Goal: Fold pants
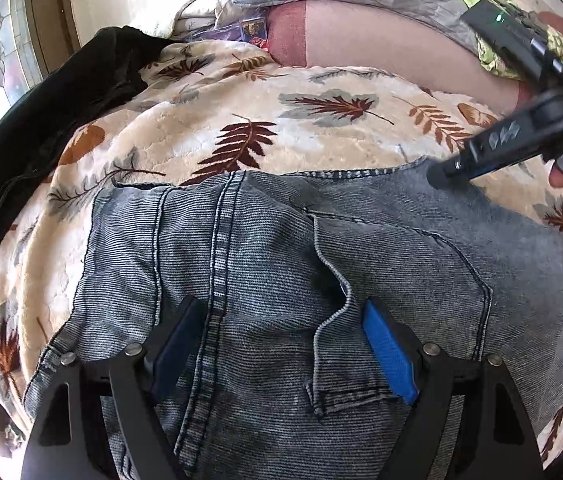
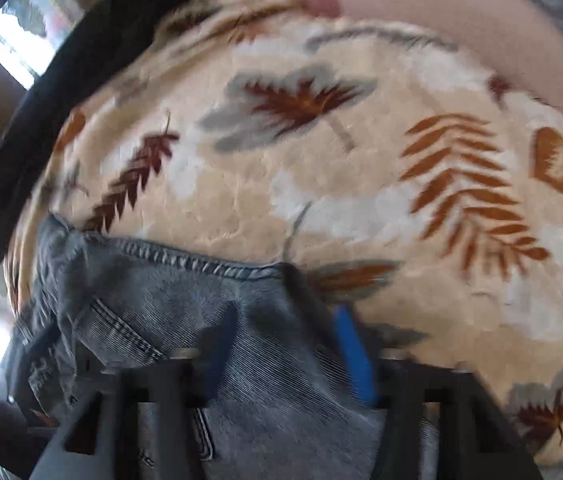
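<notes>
Leaf-print plush blanket (image 1: pixel 201 120) is covering the bed, soft and fuzzy. Grey-blue denim jeans (image 1: pixel 265 248) are lying across it, long axis running left-right in the left wrist view, ribbed weave, thick stitched seams, pocket showing. Left gripper (image 1: pixel 281 344) is hovering jaws wide straddling the centre seam, nothing pinched. Right gripper (image 1: pixel 439 174) is sitting at the jeans' far right edge; in the right wrist view denim is lying between its blue pads (image 2: pixel 351 356), jaws reading as closed on the cloth. Right hand is nearer that hem edge.
</notes>
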### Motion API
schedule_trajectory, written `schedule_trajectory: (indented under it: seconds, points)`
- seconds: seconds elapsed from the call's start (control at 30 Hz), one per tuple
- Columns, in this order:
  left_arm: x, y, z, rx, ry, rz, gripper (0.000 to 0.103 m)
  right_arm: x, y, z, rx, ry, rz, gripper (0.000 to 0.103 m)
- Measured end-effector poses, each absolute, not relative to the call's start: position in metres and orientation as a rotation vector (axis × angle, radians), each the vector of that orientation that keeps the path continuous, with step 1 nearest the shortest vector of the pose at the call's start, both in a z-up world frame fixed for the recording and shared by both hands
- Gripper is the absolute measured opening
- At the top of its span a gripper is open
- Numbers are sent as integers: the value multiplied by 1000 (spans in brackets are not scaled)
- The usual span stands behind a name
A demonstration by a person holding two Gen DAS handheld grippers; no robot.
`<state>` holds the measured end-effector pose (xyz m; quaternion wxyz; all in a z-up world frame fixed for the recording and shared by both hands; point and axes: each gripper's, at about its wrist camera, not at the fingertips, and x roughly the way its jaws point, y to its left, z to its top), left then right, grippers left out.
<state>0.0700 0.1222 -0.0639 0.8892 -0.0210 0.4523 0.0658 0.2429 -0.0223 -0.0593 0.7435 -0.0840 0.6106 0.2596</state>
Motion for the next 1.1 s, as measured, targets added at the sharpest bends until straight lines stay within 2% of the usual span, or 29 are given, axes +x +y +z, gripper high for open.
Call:
schedule_trajectory:
  seconds: [0.07,0.27,0.43,0.47,0.53,0.57,0.63,0.8,0.83,0.87,0.9,0.93,1.03,1.07,1.1]
  points:
    - [69,124,-63,-56,932,132,83,236,-13,-57,-266,1304,555,3]
    - [70,124,-64,-50,925,134,83,242,-2,-59,-380,1226,429,2]
    - [68,124,-64,-48,921,133,83,242,-8,-61,-321,1203,409,3]
    - [68,124,-64,-48,921,133,83,242,-12,-55,-305,1197,402,5]
    - [68,124,-64,-51,922,134,83,243,-20,-43,-288,1178,394,19]
    - [69,124,-64,-52,923,135,83,245,-24,-38,-272,1177,399,38]
    - [69,125,-64,-52,923,133,83,249,-28,-32,-232,1180,412,61]
    - [69,125,-64,-51,923,132,83,249,-21,-45,-170,1262,473,62]
    - [69,125,-63,-51,923,133,83,250,-18,-54,-175,1291,486,61]
    - [69,125,-63,-51,923,133,83,249,-15,-62,-187,1316,491,50]
    - [69,125,-63,-52,922,133,83,249,-12,-69,-196,1335,504,26]
    - [69,125,-63,-53,922,132,83,246,-7,-70,-216,1330,508,25]
    - [68,126,-63,-49,920,130,83,237,8,-57,-339,1260,494,14]
    - [68,126,-63,-50,921,132,83,236,10,-52,-375,1222,471,5]
    - [68,126,-63,-51,921,133,83,236,11,-47,-393,1189,459,5]
